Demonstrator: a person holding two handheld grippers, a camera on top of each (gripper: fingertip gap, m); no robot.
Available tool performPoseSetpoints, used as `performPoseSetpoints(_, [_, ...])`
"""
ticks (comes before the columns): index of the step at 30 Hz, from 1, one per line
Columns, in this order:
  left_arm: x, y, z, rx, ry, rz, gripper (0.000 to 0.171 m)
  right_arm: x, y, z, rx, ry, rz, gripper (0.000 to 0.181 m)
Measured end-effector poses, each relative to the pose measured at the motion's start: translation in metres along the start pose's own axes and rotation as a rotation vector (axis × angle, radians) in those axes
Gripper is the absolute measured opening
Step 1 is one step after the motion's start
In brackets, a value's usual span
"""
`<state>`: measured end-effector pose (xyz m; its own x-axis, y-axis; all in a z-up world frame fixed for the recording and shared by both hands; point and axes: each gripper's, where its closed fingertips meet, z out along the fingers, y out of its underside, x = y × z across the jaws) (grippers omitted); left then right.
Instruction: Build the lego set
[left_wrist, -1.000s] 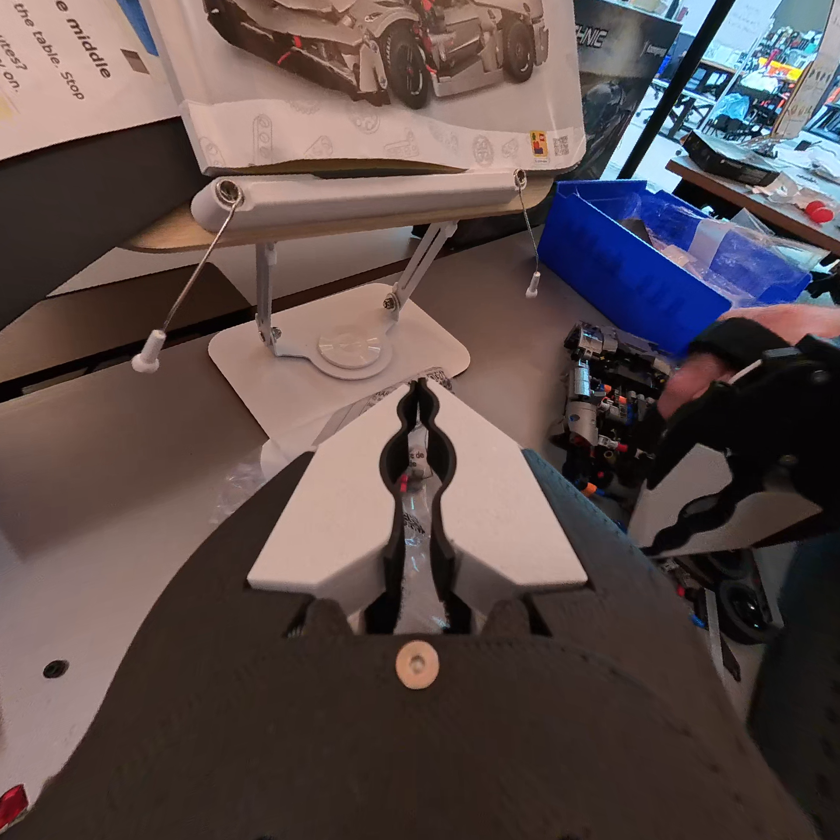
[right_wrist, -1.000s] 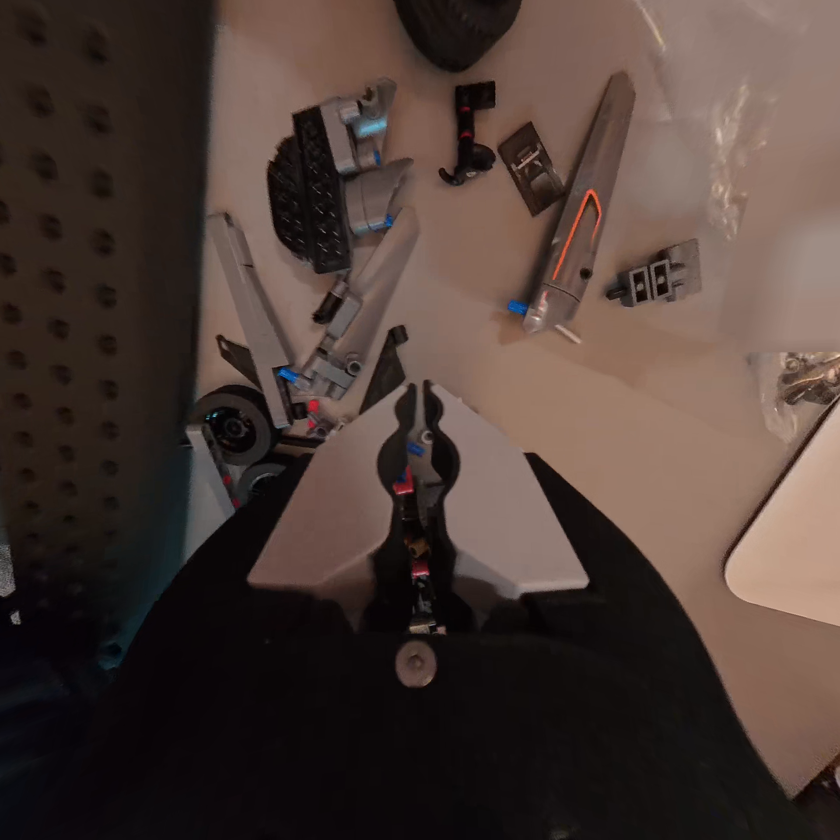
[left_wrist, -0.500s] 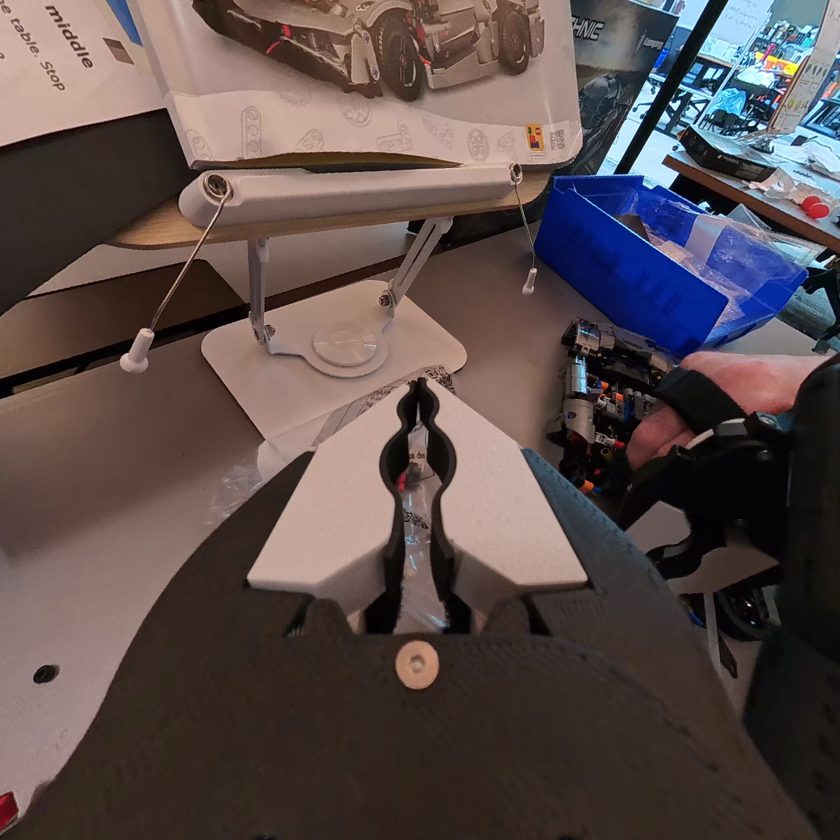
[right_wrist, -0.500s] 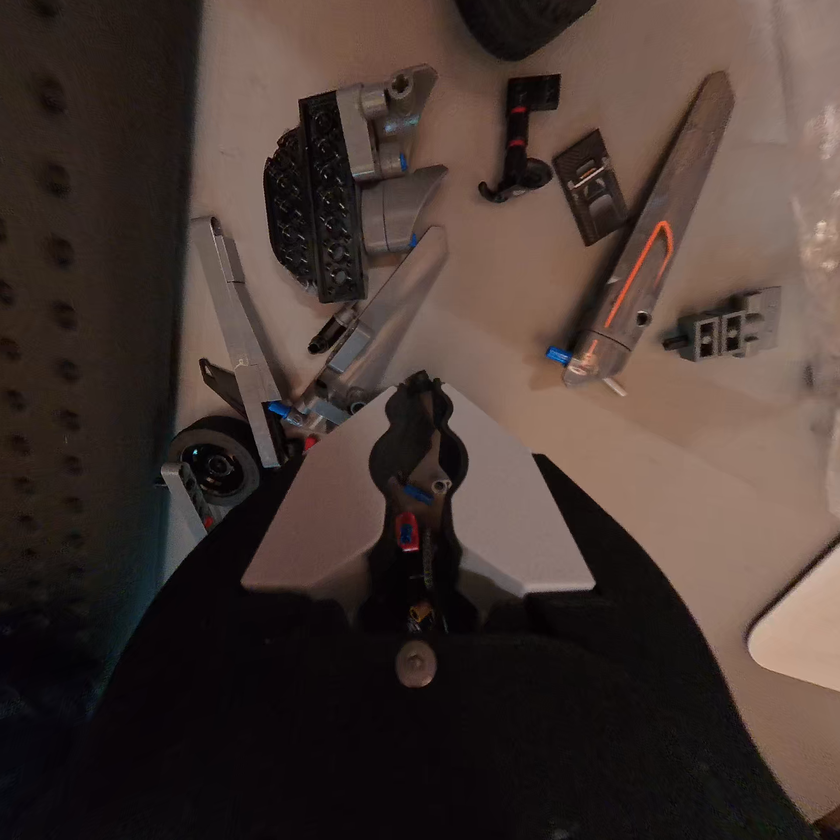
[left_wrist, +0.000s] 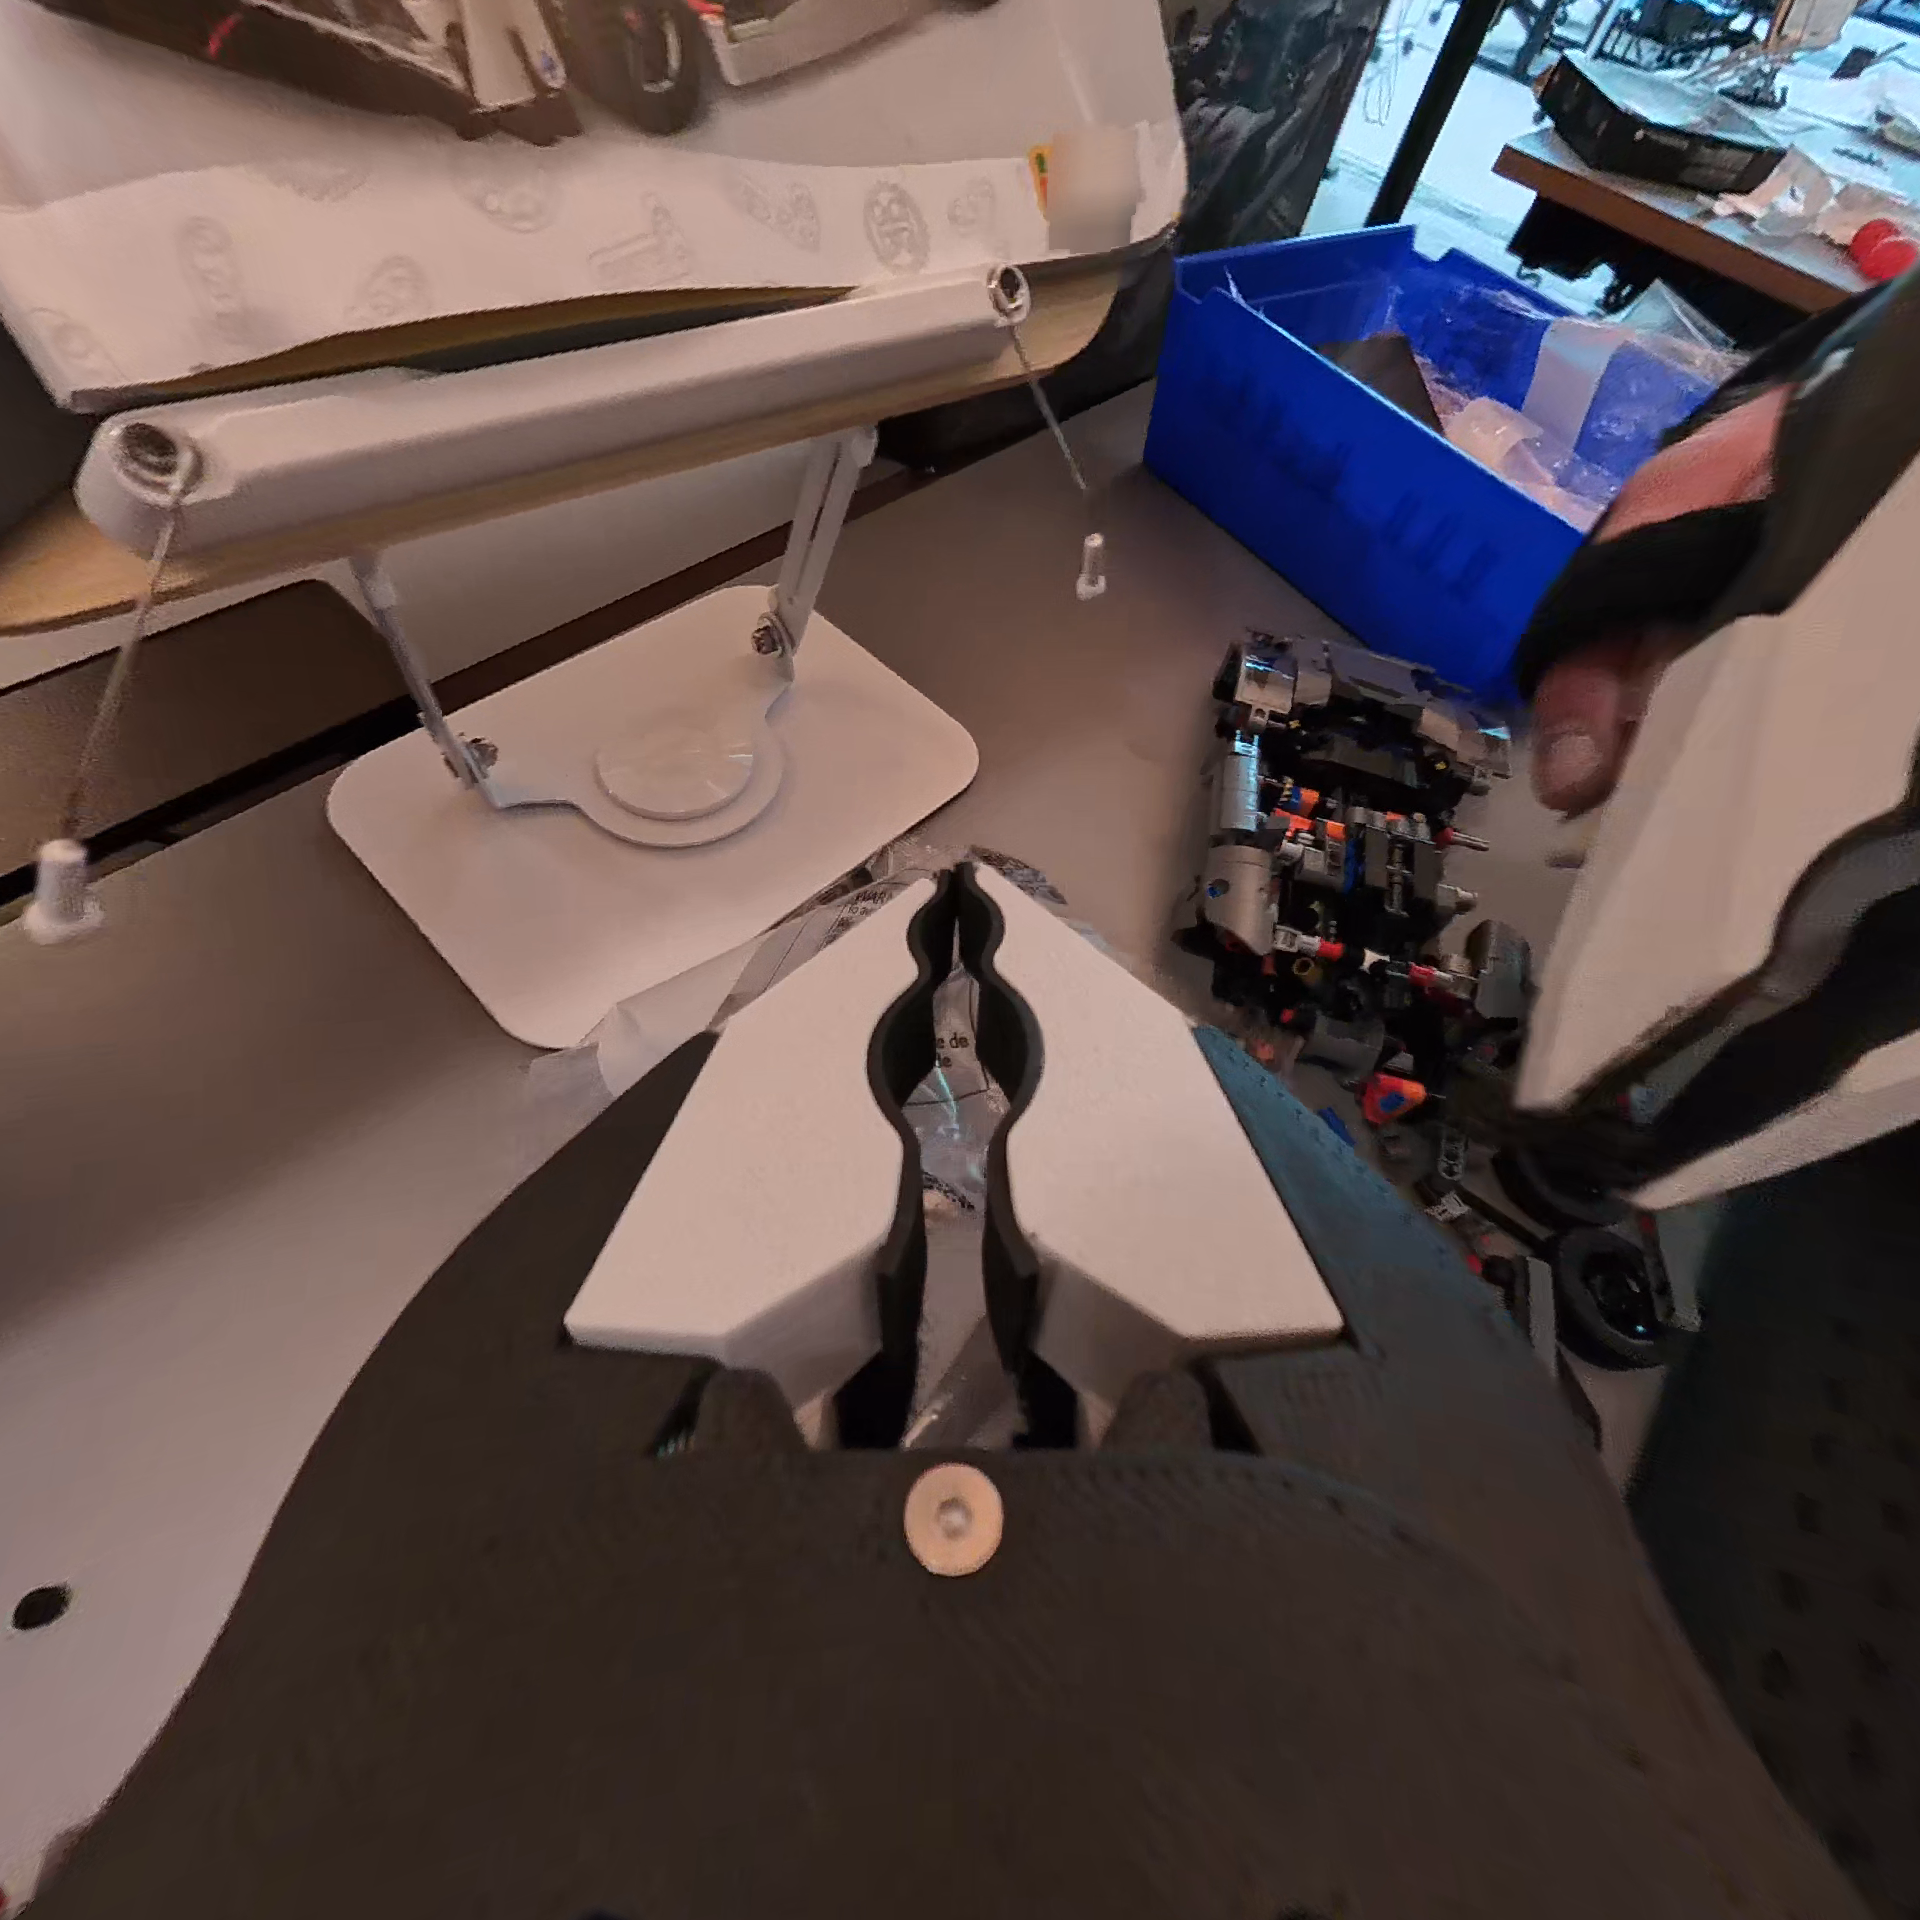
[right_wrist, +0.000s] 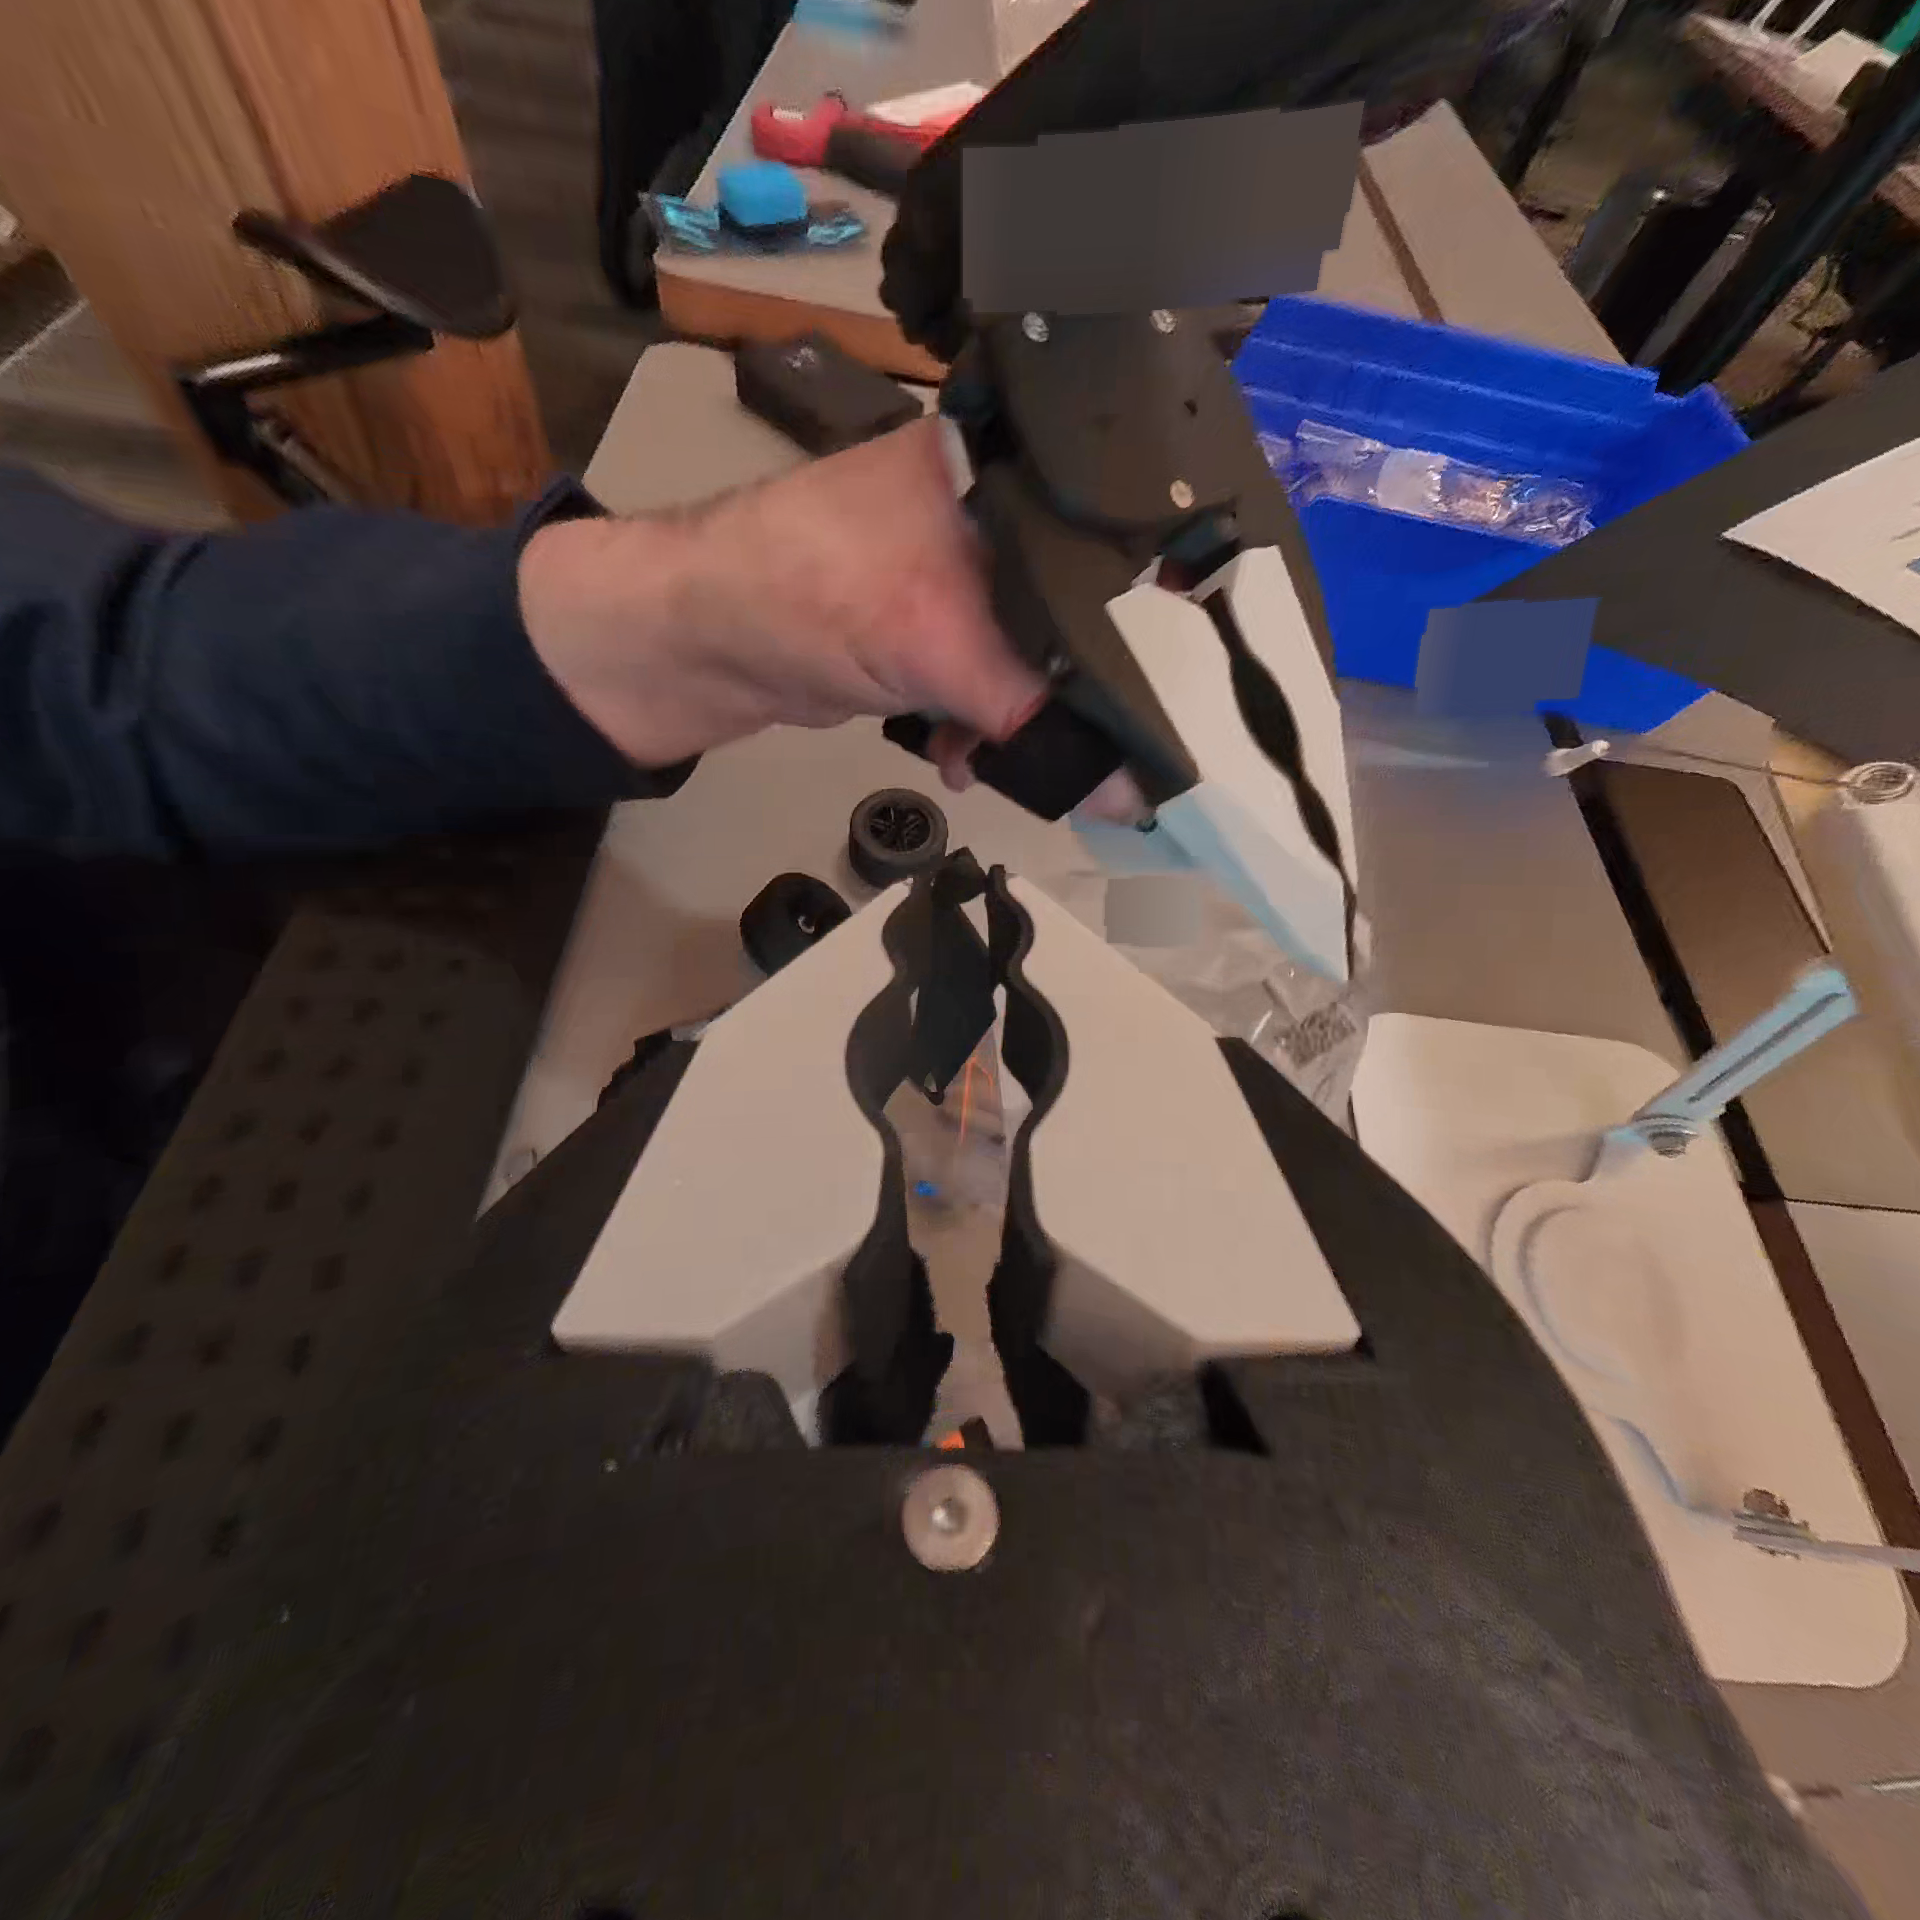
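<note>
My right gripper (right_wrist: 961, 883) is shut on a thin black lego piece (right_wrist: 951, 997) and holds it above the table. It also shows at the right of the left wrist view (left_wrist: 1548, 1122). My left gripper (left_wrist: 956, 883) is shut, with its tips down at a clear plastic bag (left_wrist: 810, 935) beside the stand; I cannot tell whether it pinches the bag. A hand holds it in the right wrist view (right_wrist: 1345, 935). The part-built lego car chassis (left_wrist: 1340, 831) lies on the table between the grippers. Two black wheels (right_wrist: 894, 821) lie beyond my right fingertips.
A white book stand (left_wrist: 665, 769) holding the instruction booklet (left_wrist: 582, 187) stands ahead of the left gripper. A blue bin (left_wrist: 1351, 468) with plastic bags sits at the back right. Loose parts and a wheel (left_wrist: 1610, 1299) lie near the chassis. A black perforated board (right_wrist: 260, 1143) lies at the left. Tip to tip, the grippers are about 10 cm apart. The right tips stand about 25 cm off the wheel (left_wrist: 1610, 1299).
My right gripper has lifted off the loose parts and tilted up from looking straight down, now holding the black piece. The left gripper has stayed shut and shifted slightly.
</note>
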<state>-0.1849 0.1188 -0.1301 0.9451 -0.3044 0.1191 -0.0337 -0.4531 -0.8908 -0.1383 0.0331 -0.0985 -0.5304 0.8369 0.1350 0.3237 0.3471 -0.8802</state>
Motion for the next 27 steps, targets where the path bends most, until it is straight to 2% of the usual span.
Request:
performPoseSetpoints(4, [0.016, -0.002, 0.007, -0.020, 0.013, 0.036, 0.000, 0.008, 0.018, 0.014, -0.033, 0.015, 0.029, 0.008])
performPoseSetpoints(7, [0.018, -0.002, 0.008, -0.026, 0.010, 0.049, 0.000, 0.031, 0.046, 0.014, -0.172, 0.147, -0.034, 0.008])
performPoseSetpoints(9, [0.018, -0.003, 0.007, -0.015, 0.023, 0.036, 0.000, 0.037, 0.058, 0.013, -0.227, 0.173, -0.054, 0.008])
performPoseSetpoints(11, [0.017, -0.004, 0.005, -0.008, 0.031, 0.029, 0.000, 0.044, 0.061, 0.015, -0.236, 0.206, -0.037, 0.008])
performPoseSetpoints(14, [0.018, -0.003, 0.006, -0.010, 0.038, 0.028, 0.000, 0.071, 0.075, 0.012, -0.337, 0.388, -0.109, 0.011])
performPoseSetpoints(16, [0.017, -0.001, 0.008, -0.020, 0.030, 0.032, 0.000, 0.072, 0.080, 0.012, -0.381, 0.413, -0.135, 0.017])
performPoseSetpoints(19, [0.016, -0.001, 0.009, -0.015, 0.029, 0.029, 0.000, 0.066, 0.071, 0.003, -0.393, 0.415, -0.164, 0.020])
performPoseSetpoints(20, [0.016, -0.002, 0.008, -0.009, 0.031, 0.026, 0.000, 0.062, 0.064, 0.000, -0.382, 0.402, -0.177, 0.021])
performPoseSetpoints(22, [0.016, -0.004, 0.007, 0.003, 0.044, 0.015, 0.000, 0.032, 0.054, 0.001, -0.341, 0.247, -0.193, 0.021])
performPoseSetpoints(27, [0.009, -0.002, 0.006, 0.008, 0.038, 0.000, 0.000, -0.039, 0.056, 0.002, -0.354, -0.081, -0.203, 0.015])
